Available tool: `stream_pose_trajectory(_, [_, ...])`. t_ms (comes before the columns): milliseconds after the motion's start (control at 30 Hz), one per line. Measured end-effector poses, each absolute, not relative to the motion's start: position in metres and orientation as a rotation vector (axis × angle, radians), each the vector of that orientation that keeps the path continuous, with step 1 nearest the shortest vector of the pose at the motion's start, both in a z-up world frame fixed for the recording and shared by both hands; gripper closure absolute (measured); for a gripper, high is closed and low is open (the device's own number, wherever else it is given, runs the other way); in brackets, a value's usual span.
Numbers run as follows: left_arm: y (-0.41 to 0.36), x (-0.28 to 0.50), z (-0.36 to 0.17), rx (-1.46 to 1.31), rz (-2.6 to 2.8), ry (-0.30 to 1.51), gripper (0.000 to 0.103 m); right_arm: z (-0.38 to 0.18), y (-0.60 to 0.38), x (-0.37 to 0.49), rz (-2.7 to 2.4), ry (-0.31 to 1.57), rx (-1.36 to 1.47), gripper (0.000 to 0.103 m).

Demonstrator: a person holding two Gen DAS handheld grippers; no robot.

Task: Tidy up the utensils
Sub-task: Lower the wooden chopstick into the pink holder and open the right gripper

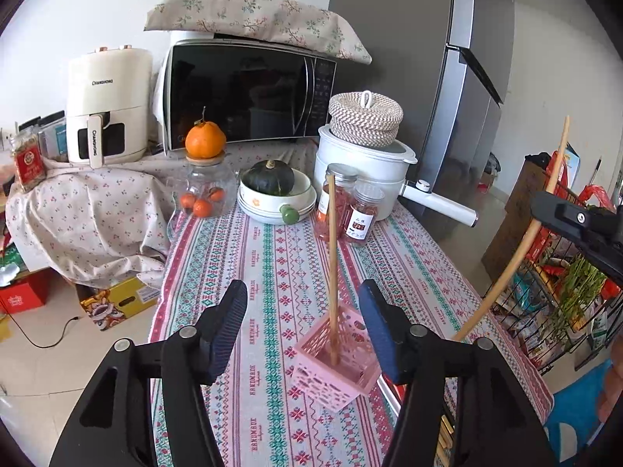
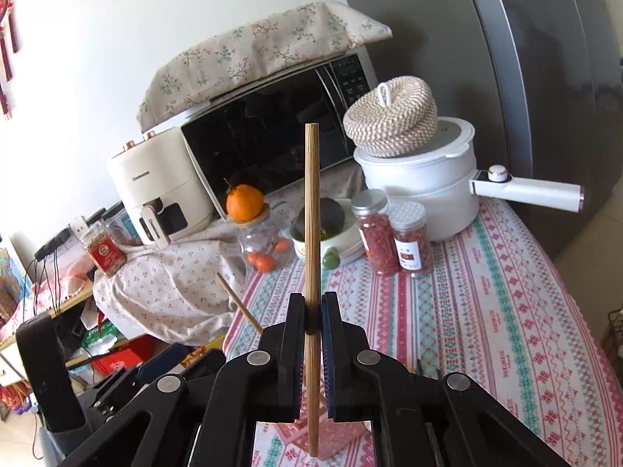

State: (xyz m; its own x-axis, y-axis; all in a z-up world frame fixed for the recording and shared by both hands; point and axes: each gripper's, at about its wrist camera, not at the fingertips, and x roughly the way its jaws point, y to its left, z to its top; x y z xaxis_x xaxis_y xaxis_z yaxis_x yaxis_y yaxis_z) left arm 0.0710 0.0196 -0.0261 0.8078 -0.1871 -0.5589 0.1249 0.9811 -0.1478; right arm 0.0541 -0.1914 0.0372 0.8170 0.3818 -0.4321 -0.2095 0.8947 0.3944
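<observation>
Standing well apart, the left gripper (image 1: 303,327) jaws, gripping nothing, flanking a chopstick (image 1: 332,268) standing upright in the pink holder (image 1: 335,366) near the table's (image 1: 272,257) front right edge. Pinching tight on a second chopstick (image 2: 312,233), the right gripper (image 2: 313,334) jaws, holding it upright above that holder.

"CHANGHONG" is printed on the body of the cream air fryer (image 1: 108,105) and repeated vertically on its drawer handle (image 1: 95,142); the same brand is seen on the fryer in the right wrist view. "HANDMADE" is woven repeatedly along the stripes of the patterned tablecloth (image 1: 272,272). Chinese characters are carried on the white label of the small spice jar (image 1: 362,216), too small to be read. The print on the red-labelled jar (image 1: 28,161) is not legible.
</observation>
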Motion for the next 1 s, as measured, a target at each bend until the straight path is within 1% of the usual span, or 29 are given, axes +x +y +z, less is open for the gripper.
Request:
stream_pose_trajectory(100, [0.028, 0.068, -0.031, -0.105, -0.159, 0.652, 0.034, 0.036, -0.183, 0.062, 0.324, 0.504, 0.349, 0.097])
stream_pose_trajectory(300, [0.033, 0.071, -0.049, -0.084, -0.139, 0.733, 0.032, 0.025, -0.163, 0.078, 0.307, 0.481, 0.326, 0.097])
stream_pose_trajectory(667, [0.031, 0.073, -0.057, -0.069, -0.146, 0.771, 0.032, -0.011, -0.148, 0.103, 0.298, 0.576, 0.284, 0.096])
stream_pose_trajectory(767, [0.03, 0.073, -0.057, -0.069, -0.147, 0.778, 0.032, -0.016, -0.146, 0.105, 0.312, 0.592, 0.286, 0.09])
stream_pose_trajectory(800, [0.03, 0.073, -0.057, -0.07, -0.148, 0.781, 0.032, -0.015, -0.145, 0.104, 0.314, 0.596, 0.281, 0.078])
stream_pose_trajectory(833, [0.03, 0.072, -0.057, -0.071, -0.148, 0.783, 0.032, -0.013, -0.145, 0.102, 0.317, 0.595, 0.278, 0.069])
stream_pose_trajectory(867, [0.029, 0.071, -0.057, -0.071, -0.149, 0.785, 0.031, -0.01, -0.147, 0.099, 0.322, 0.584, 0.283, 0.055])
stream_pose_trajectory(900, [0.029, 0.07, -0.056, -0.072, -0.151, 0.786, 0.031, -0.005, -0.149, 0.096, 0.332, 0.568, 0.29, 0.048])
stream_pose_trajectory(1000, [0.029, 0.067, -0.054, -0.073, -0.155, 0.789, 0.027, 0.007, -0.156, 0.085, 0.346, 0.541, 0.293, 0.044])
